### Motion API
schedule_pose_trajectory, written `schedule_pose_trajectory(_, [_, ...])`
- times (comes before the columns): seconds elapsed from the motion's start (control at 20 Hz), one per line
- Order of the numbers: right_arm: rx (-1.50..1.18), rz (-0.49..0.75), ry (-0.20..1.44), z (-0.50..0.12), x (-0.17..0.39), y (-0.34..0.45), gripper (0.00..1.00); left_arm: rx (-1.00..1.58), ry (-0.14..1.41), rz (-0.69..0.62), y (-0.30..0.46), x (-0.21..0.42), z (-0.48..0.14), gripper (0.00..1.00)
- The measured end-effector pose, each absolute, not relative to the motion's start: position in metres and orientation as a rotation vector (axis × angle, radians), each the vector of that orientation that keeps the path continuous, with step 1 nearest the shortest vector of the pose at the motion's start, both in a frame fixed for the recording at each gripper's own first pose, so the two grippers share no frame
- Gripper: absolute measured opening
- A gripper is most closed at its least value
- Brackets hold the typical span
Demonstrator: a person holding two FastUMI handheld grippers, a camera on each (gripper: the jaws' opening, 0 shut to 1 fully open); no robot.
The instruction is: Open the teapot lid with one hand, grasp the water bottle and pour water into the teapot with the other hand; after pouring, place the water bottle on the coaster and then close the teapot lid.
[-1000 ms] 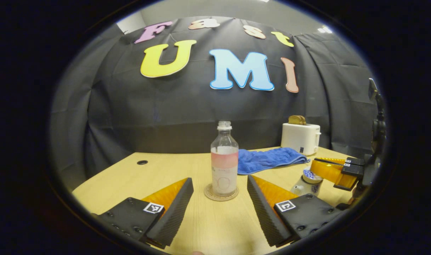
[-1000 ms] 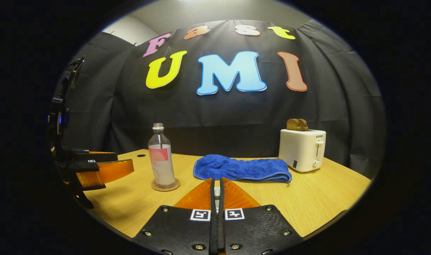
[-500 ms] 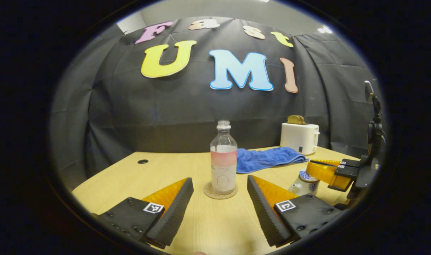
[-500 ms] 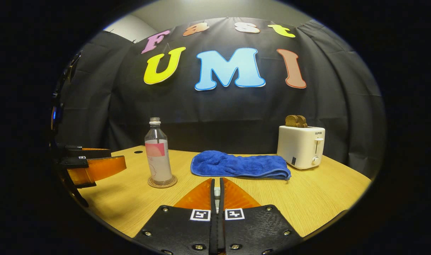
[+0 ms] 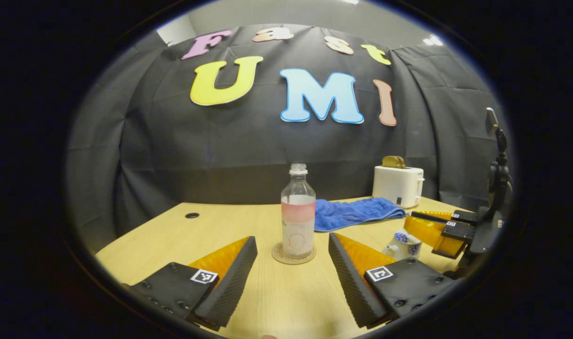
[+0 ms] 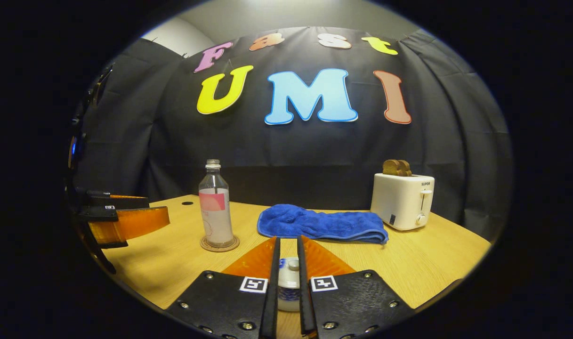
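blue towel (image 6: 321, 225), white toaster (image 6: 402, 201), wooden table (image 6: 432, 263)

Place: a recording booth staged as a kitchen.
Signs: black cloth wall (image 6: 314, 155) ahead; toaster (image 6: 402, 200), towel (image 6: 321, 225) on wooden table (image 6: 432, 259).

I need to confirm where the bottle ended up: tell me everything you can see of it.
The bottle is clear plastic with a pink label band, no cap on its neck, and stands upright on a round coaster on the wooden table. Nothing grips it: the left claw is open, short of it. A blue towel lies apart, behind it.
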State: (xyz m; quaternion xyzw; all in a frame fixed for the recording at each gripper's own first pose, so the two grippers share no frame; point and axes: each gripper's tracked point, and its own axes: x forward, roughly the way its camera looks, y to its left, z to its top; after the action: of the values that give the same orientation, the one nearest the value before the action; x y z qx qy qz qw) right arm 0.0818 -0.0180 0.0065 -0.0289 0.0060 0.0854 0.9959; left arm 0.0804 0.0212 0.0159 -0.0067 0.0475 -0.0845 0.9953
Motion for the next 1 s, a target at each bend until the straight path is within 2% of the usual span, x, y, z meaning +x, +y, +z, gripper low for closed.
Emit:
schedule_pose_trajectory(0.5, [-0.122,0.138,-0.071,0.035,0.039,-0.01,0.19,-0.01,0.008,-0.068,0.048,0.045,0.036,1.0])
schedule_pose_trajectory(1.0, [-0.081,0.103,-0.096,0.041,-0.009,-0.008,0.19,-0.084,0.057,-0.069,0.052,0.004,0.008,1.0])
